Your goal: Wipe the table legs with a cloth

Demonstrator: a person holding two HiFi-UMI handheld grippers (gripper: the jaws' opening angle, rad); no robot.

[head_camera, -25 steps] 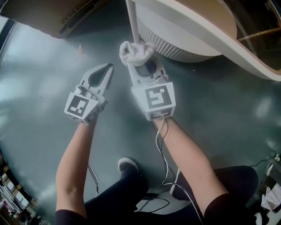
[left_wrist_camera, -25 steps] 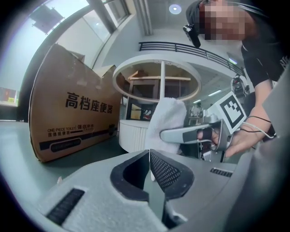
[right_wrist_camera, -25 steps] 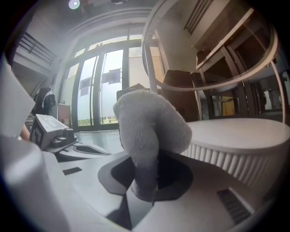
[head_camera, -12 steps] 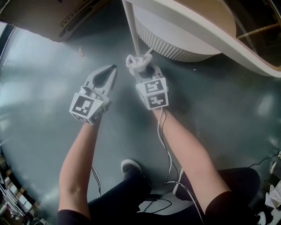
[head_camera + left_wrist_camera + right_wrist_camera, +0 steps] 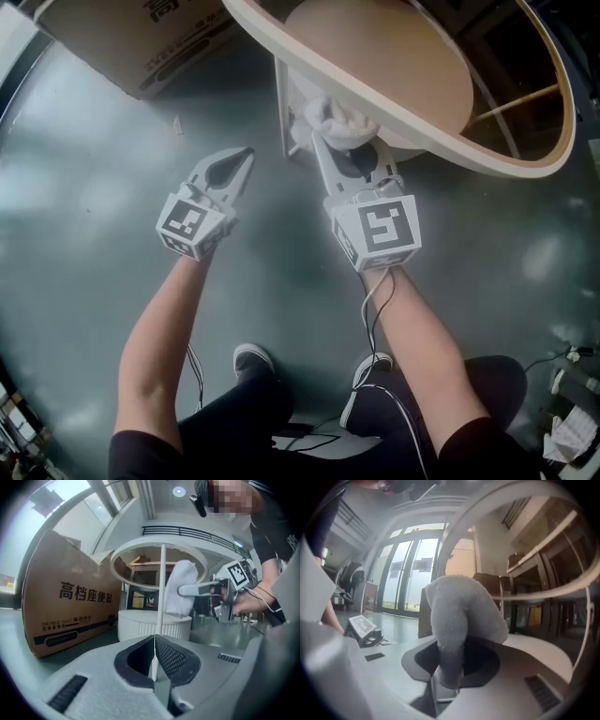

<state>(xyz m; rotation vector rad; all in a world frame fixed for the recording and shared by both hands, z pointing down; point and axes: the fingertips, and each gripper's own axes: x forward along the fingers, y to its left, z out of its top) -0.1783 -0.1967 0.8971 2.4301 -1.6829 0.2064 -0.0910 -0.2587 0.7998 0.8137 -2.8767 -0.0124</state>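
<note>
White cloth, pinched in the right gripper, wipes the table leg near its top; the left gripper is closed and empty. Next, probably, a stroke down.

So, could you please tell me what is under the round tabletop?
A thin white leg, the cloth in the right tool beside it, and a ribbed base. In the head view the tabletop hides most of it.

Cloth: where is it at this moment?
In the head view the white cloth sits right of centre, clamped in the right gripper, just under the round table rim and right beside its thin white leg.
</note>
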